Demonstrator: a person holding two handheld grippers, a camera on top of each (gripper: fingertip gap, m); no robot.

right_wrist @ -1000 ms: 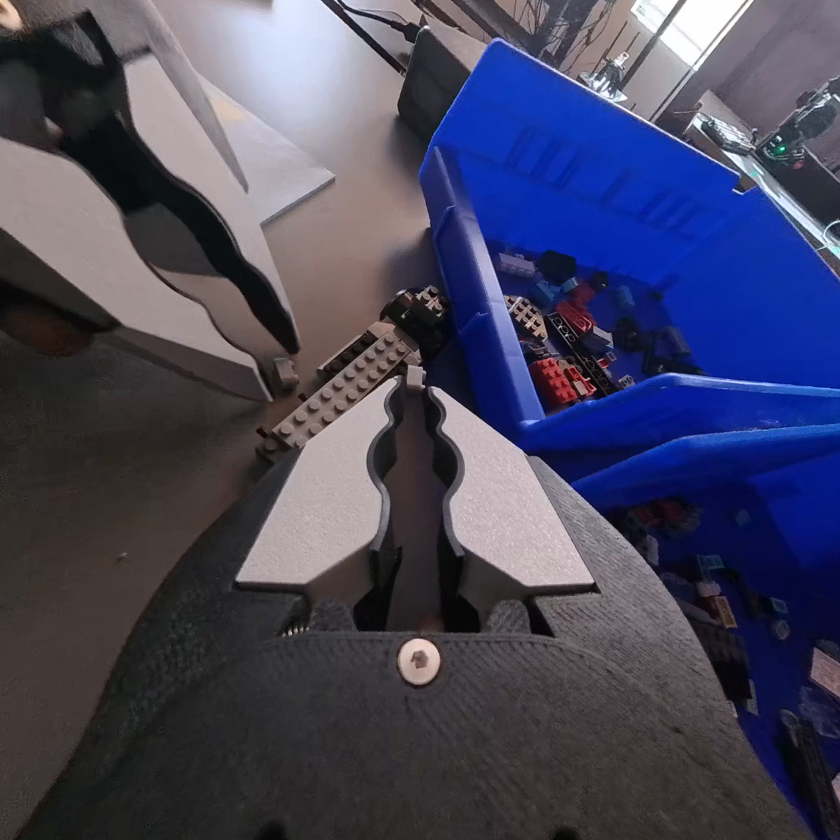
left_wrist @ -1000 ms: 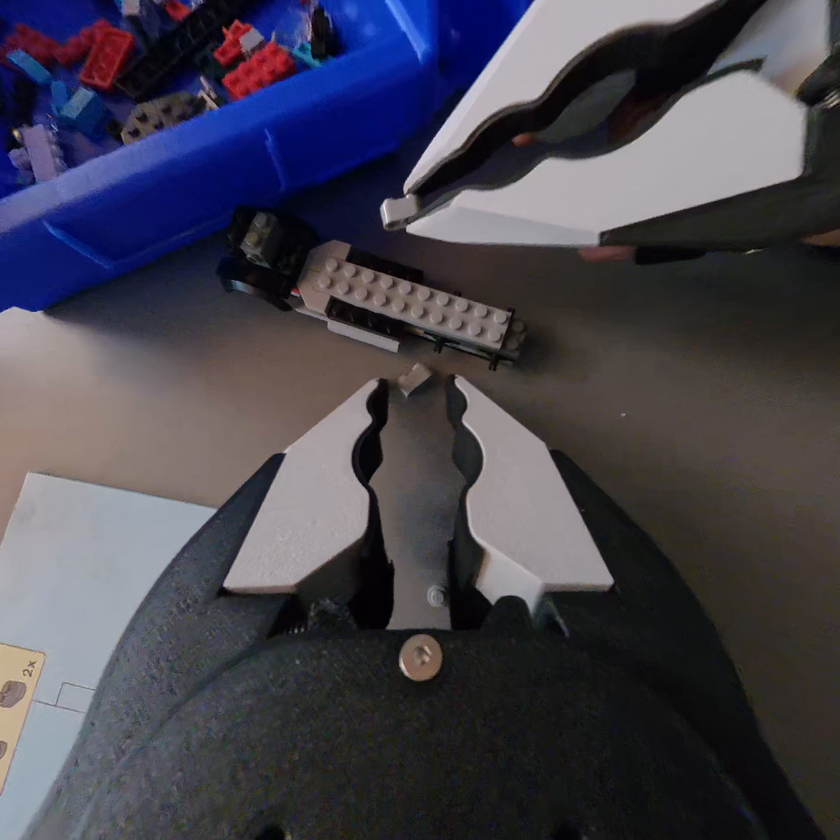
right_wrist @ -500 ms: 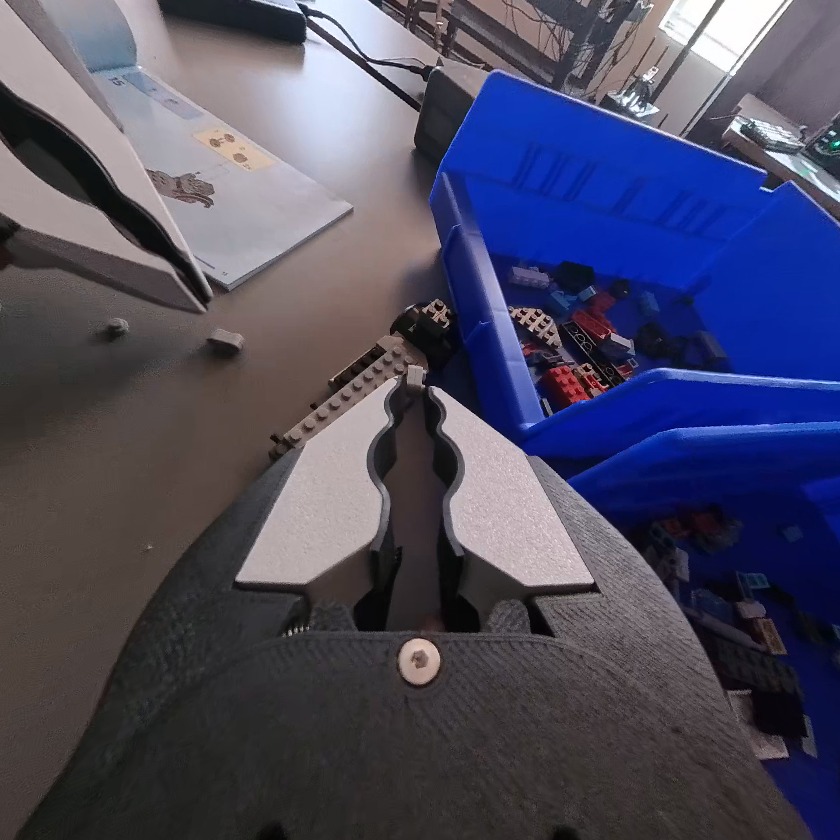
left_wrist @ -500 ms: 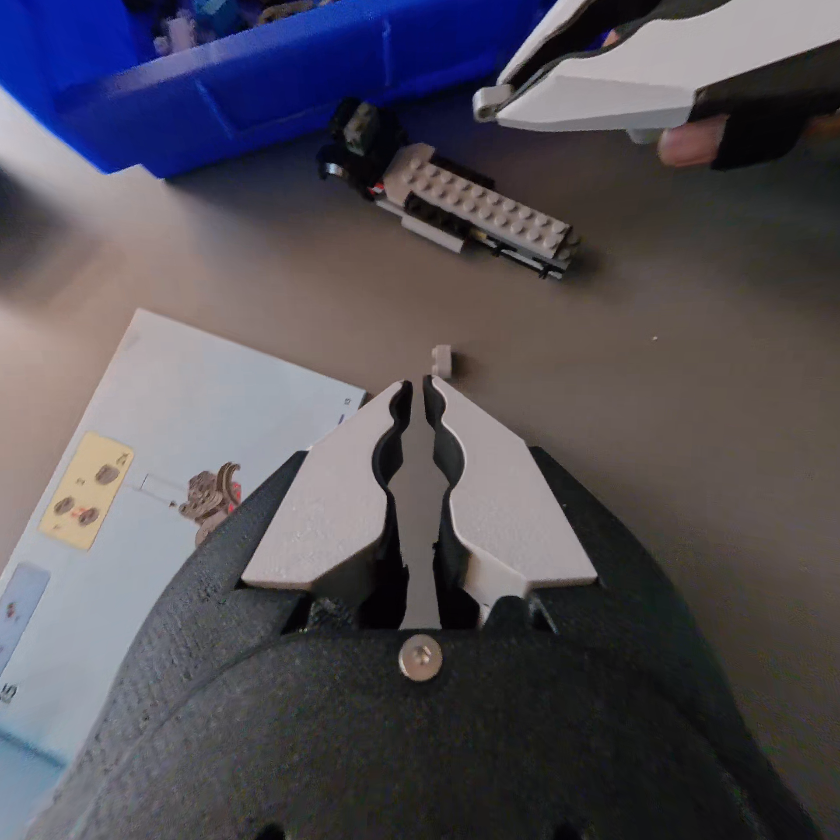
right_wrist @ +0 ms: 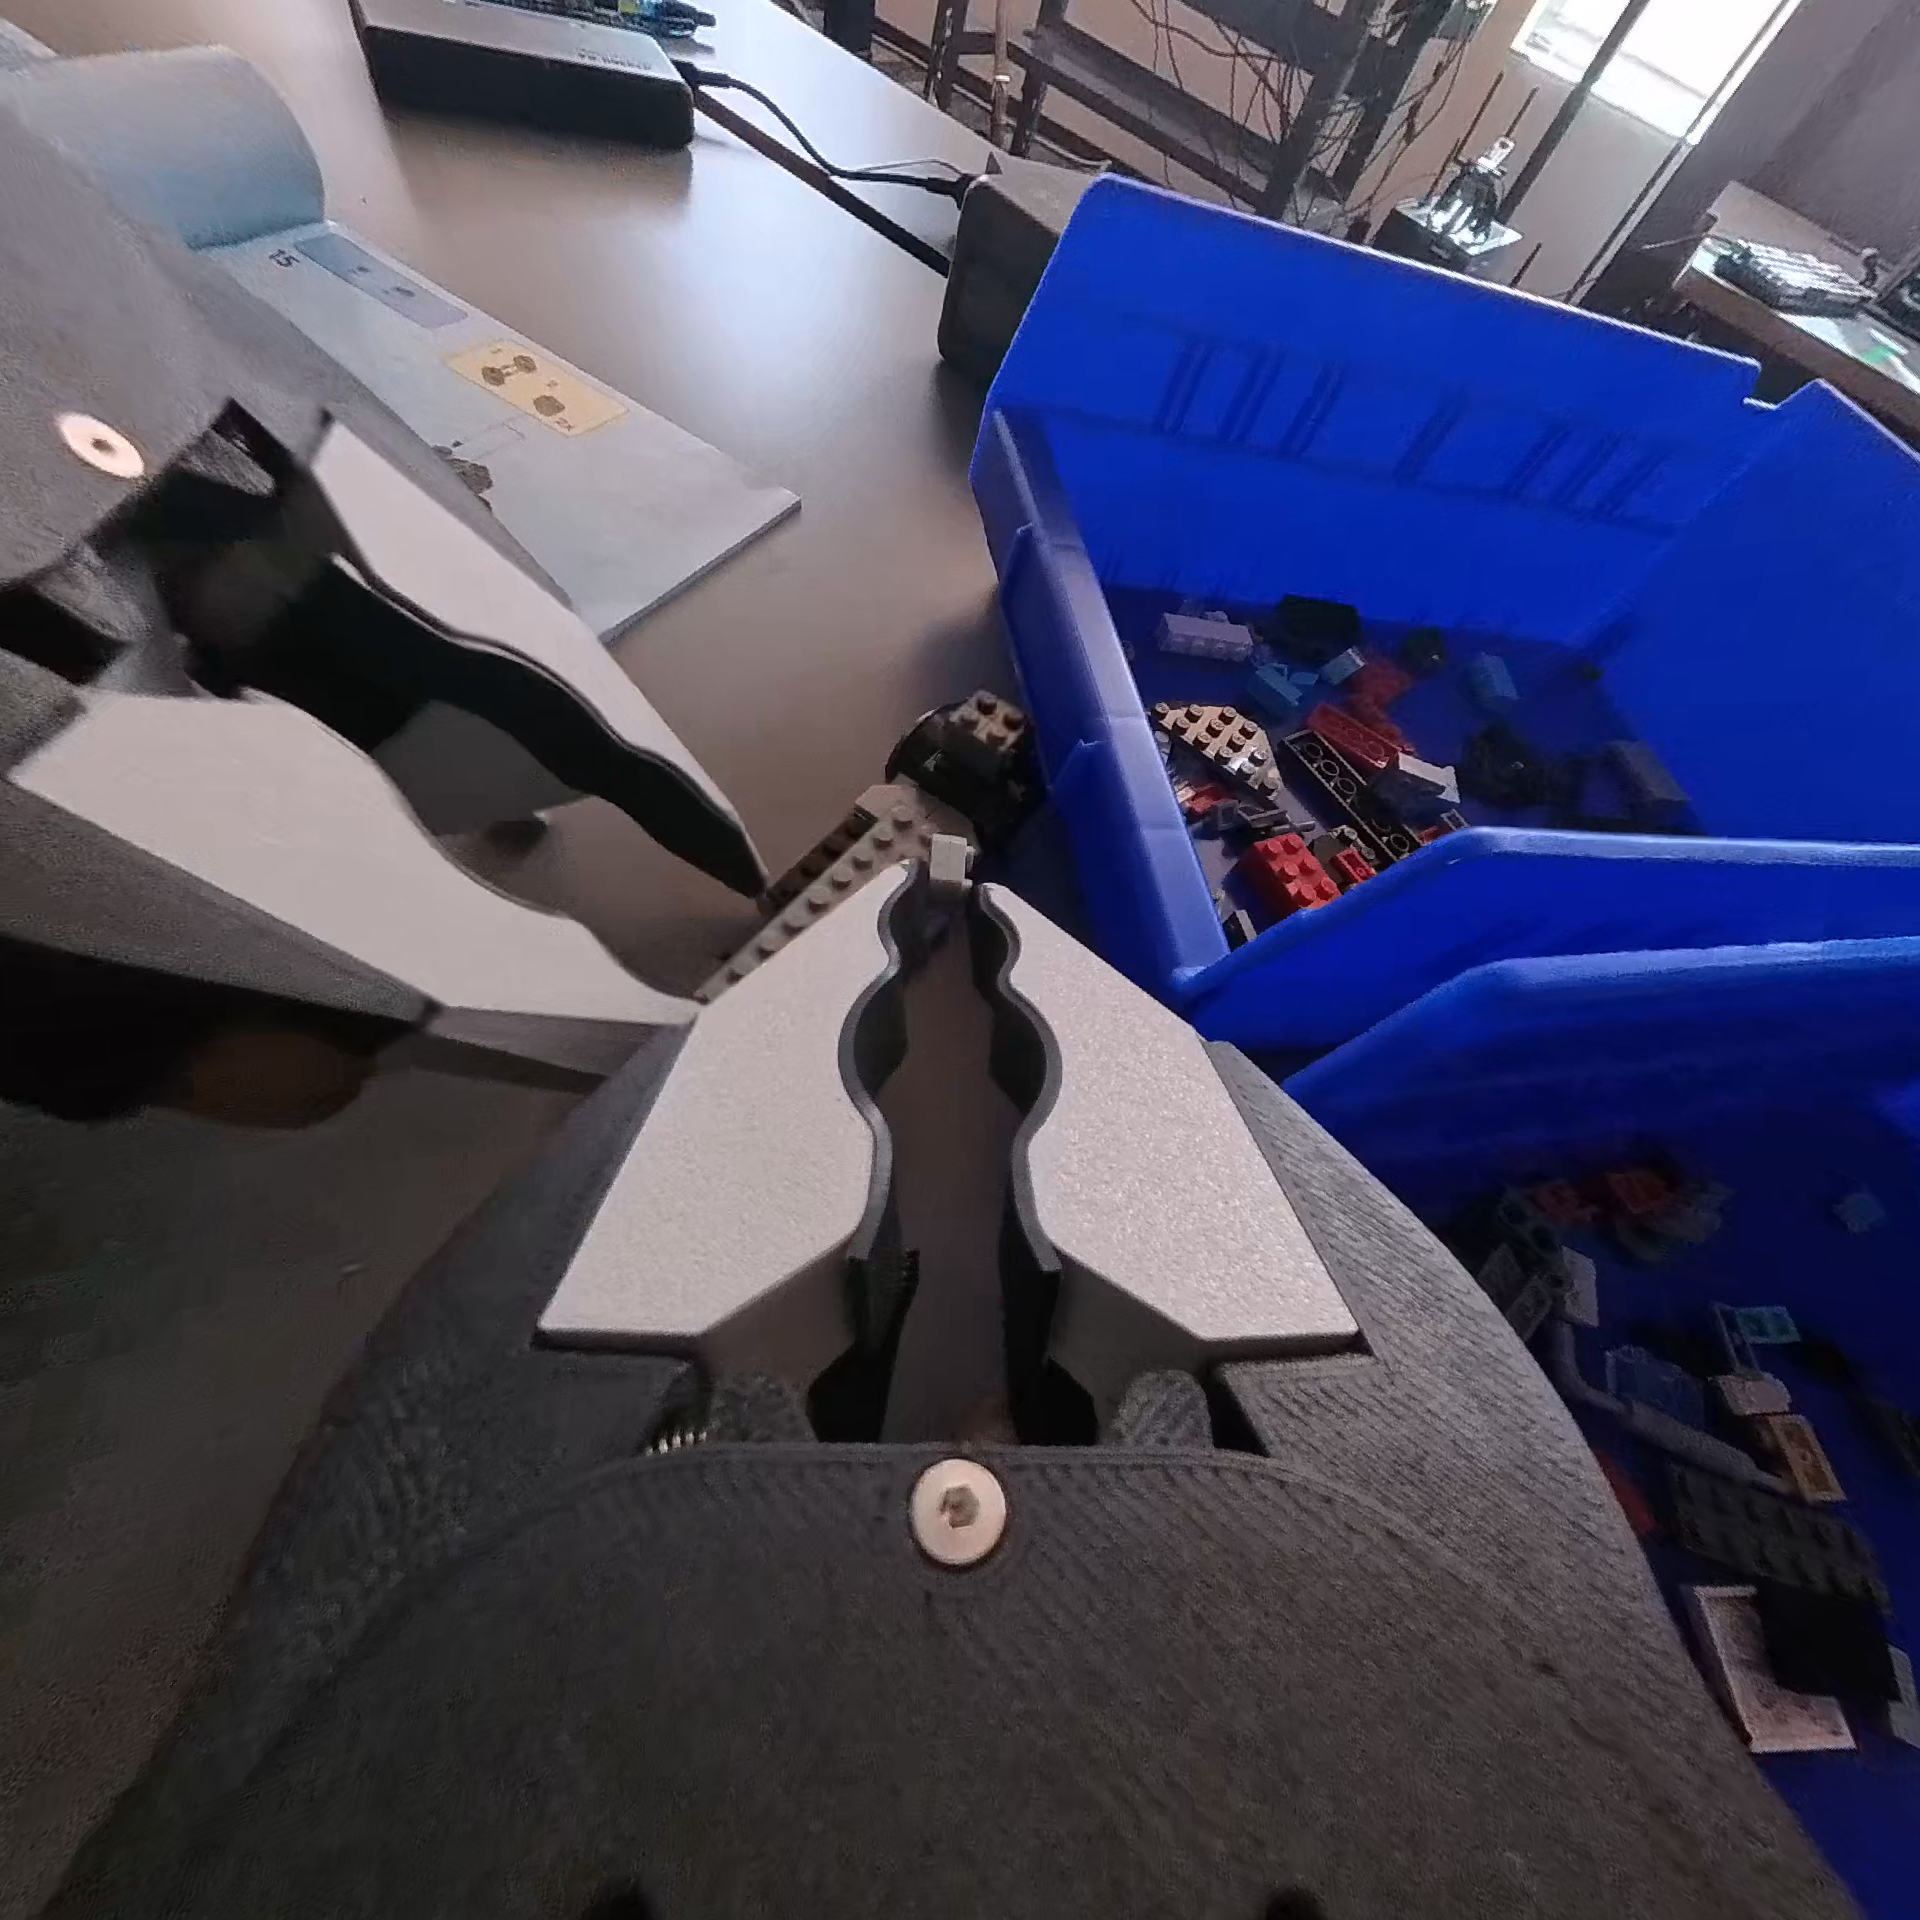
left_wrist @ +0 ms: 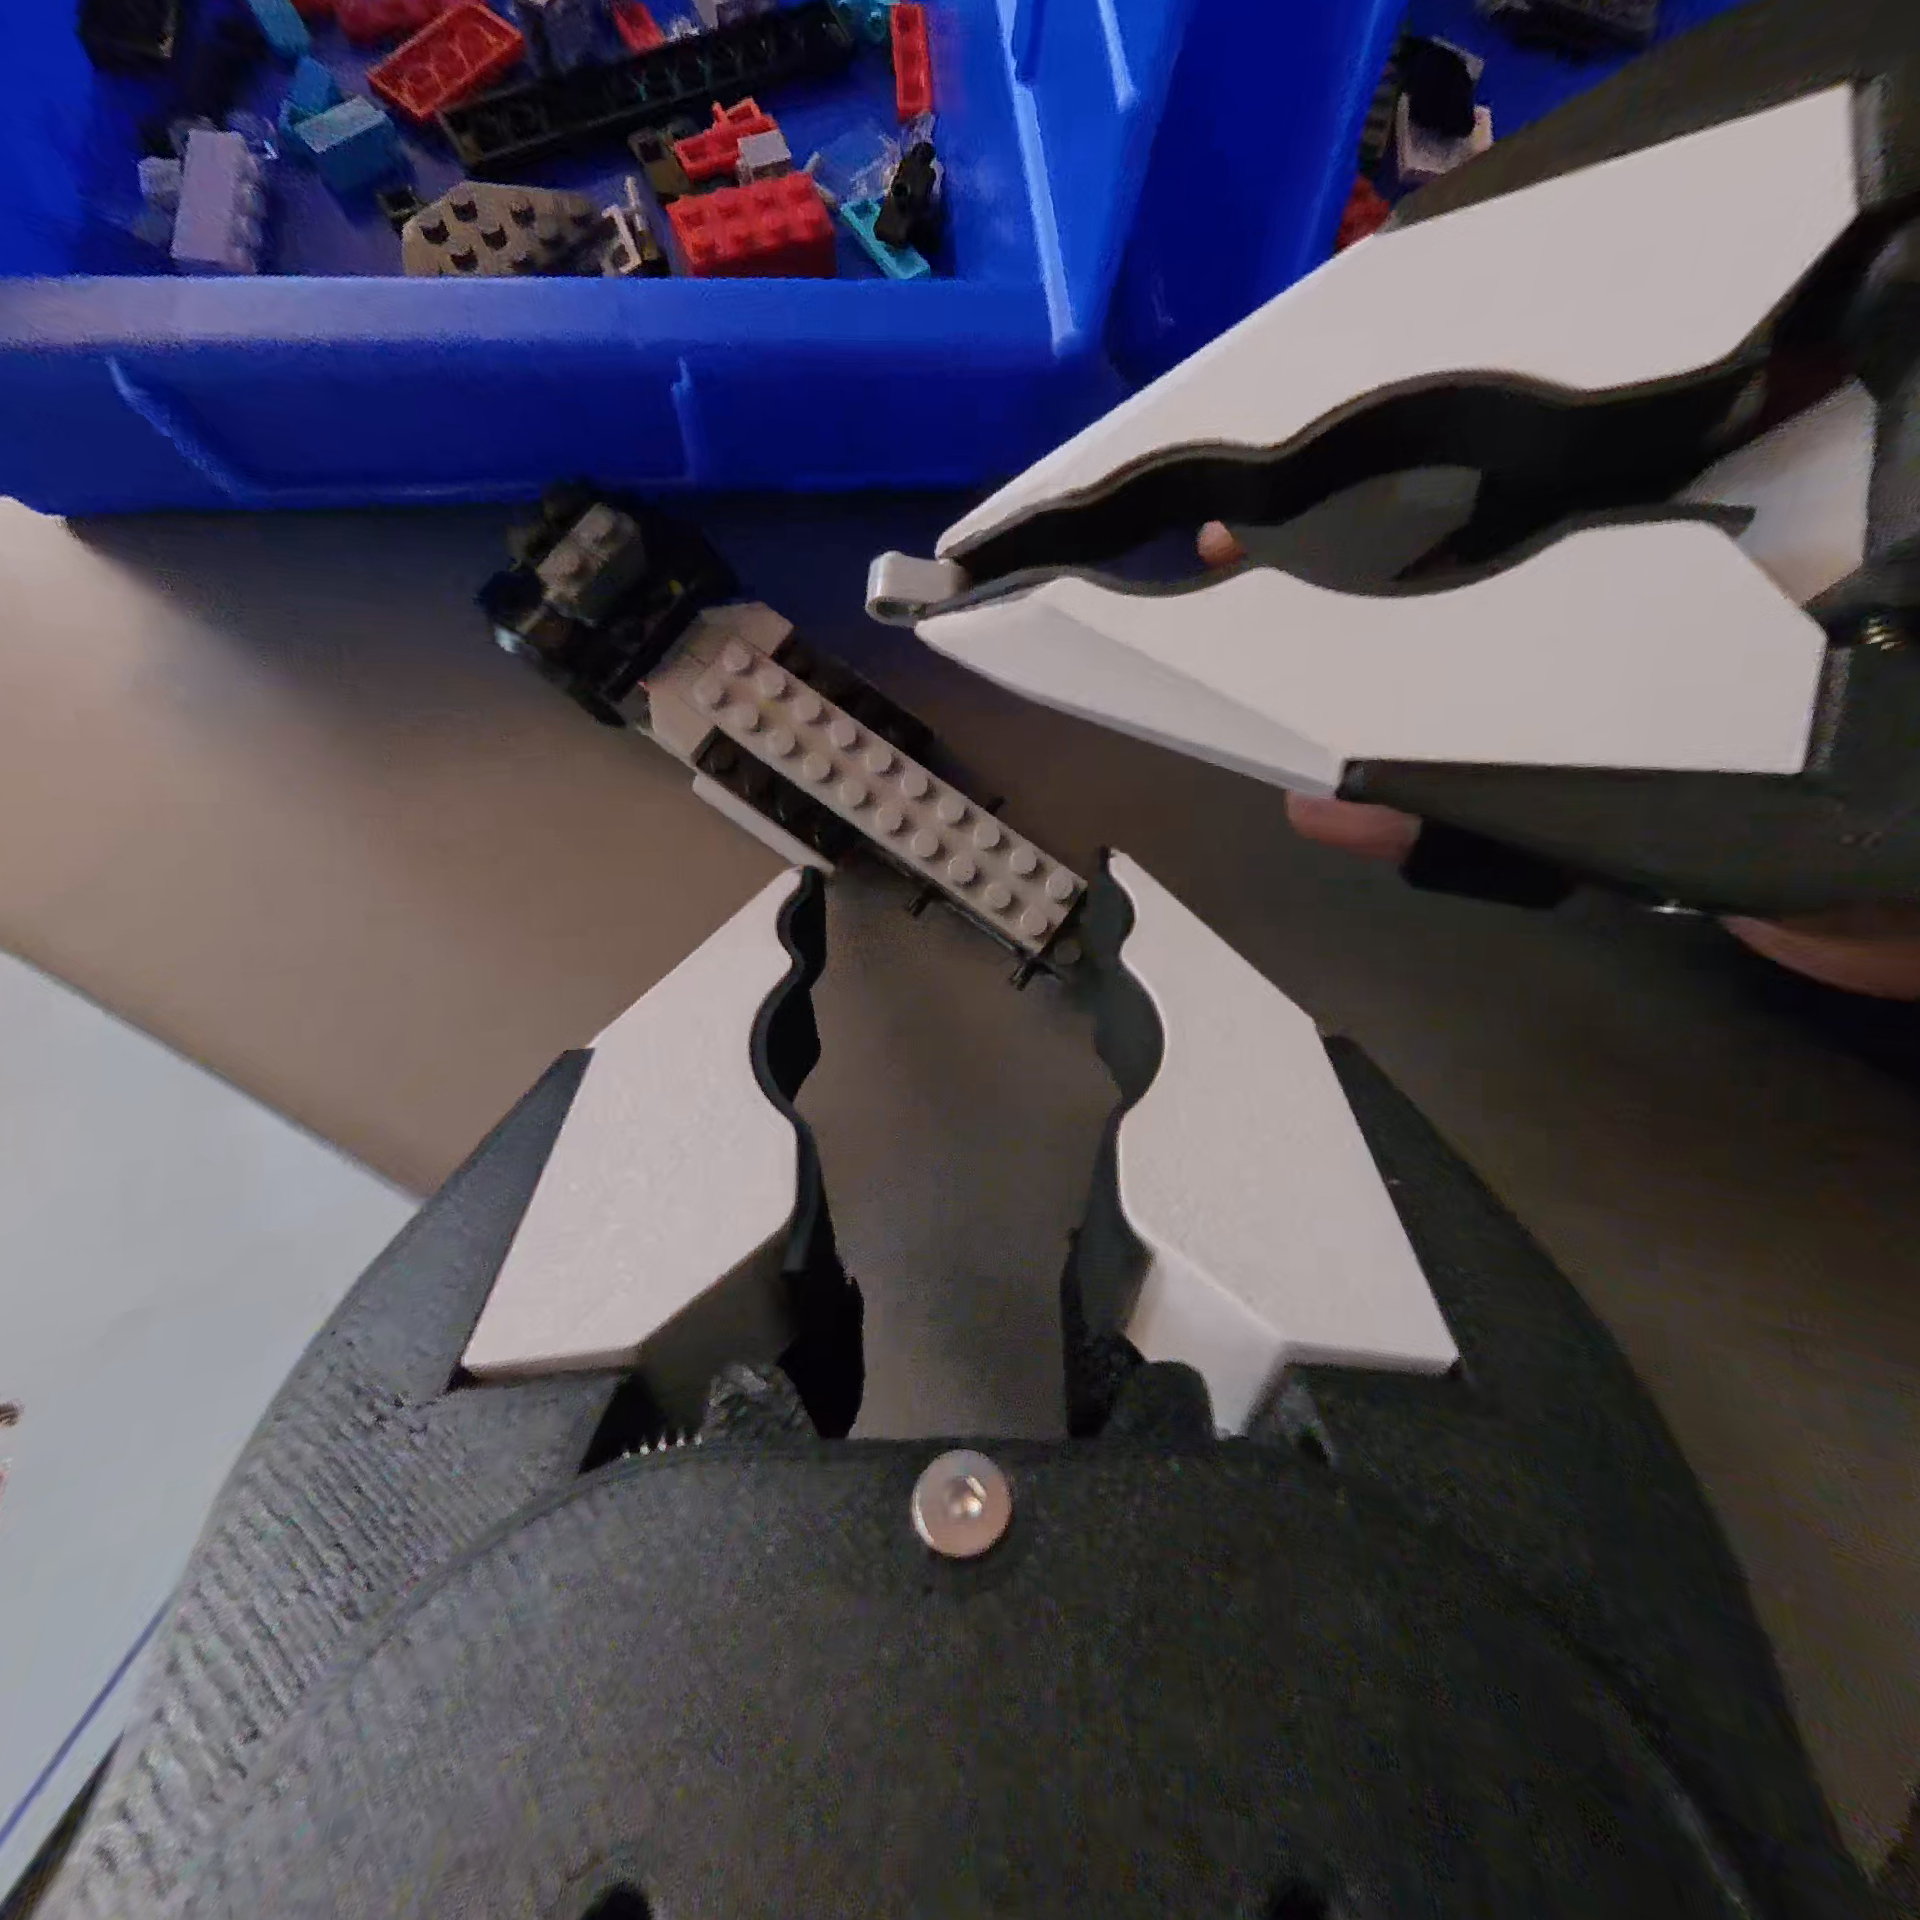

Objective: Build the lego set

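A long grey-and-black lego assembly (left_wrist: 883,800) lies on the dark table beside the blue bin; it also shows in the right wrist view (right_wrist: 831,873). My left gripper (left_wrist: 956,883) is open, and its tips straddle the assembly's near end. Whether they touch it is unclear. My right gripper (right_wrist: 948,888) is shut on a small grey piece (right_wrist: 951,860). It holds the piece just above the assembly's far half, near the black wheel end. The piece (left_wrist: 902,587) and the right gripper (left_wrist: 940,592) also show in the left wrist view.
A blue bin (left_wrist: 520,353) with several loose bricks stands right behind the assembly. A second blue bin (right_wrist: 1662,1039) is to its right. An instruction booklet (left_wrist: 156,1195) lies at the left. A black box (right_wrist: 520,62) and cable sit at the table's far side. There is about 5 cm between the tips of the two grippers.
My left gripper left a small grey piece on the table, then moved forward and opened around the assembly's near end. My right gripper kept its piece and stays close over the assembly.
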